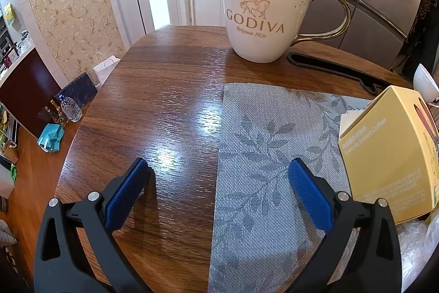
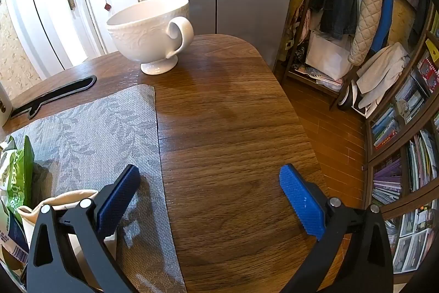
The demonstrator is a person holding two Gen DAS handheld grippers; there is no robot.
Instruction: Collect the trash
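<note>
Both tools are seen spread wide, nothing between the pads, both angled down over the table [image 1: 170, 89].

Left tool [image 1: 216, 191]: hangs over the left edge of the grey leaf-pattern placemat [image 1: 274, 144]. Trash candidates lie to its right: a yellow box [image 1: 389, 153] tilted at the right edge of the left view, long axis running away from the camera, with crinkled clear plastic [image 1: 417, 246] just below it in the corner. Box print is read as "Specialty Instant Coffee" plus Chinese text too small to read.

Right tool [image 2: 208, 197]: straddles the right edge of the placemat [image 2: 90, 117]. Trash lies to its left: a green-and-white crumpled packet [image 2: 16, 177] at the frame edge, with a cream paper cup or bag rim [image 2: 63, 199] touching or just behind the left finger; which one cannot be told. Packet lettering is partly cut off and illegible; a barcode is visible lower down.

Judgement: the trash pile sits between the two tools, so each must swing inward. The right tool looks nearer the packet, the left nearer the box.

Not trash, likely: a white mug [image 1: 266, 10] with gold dots and handle, marked "GODIVA Belgium 1926"; a white embossed footed cup [image 2: 151, 32]; a black flat tool-shaped item [image 1: 337, 70] behind the mat, unidentified.
</note>
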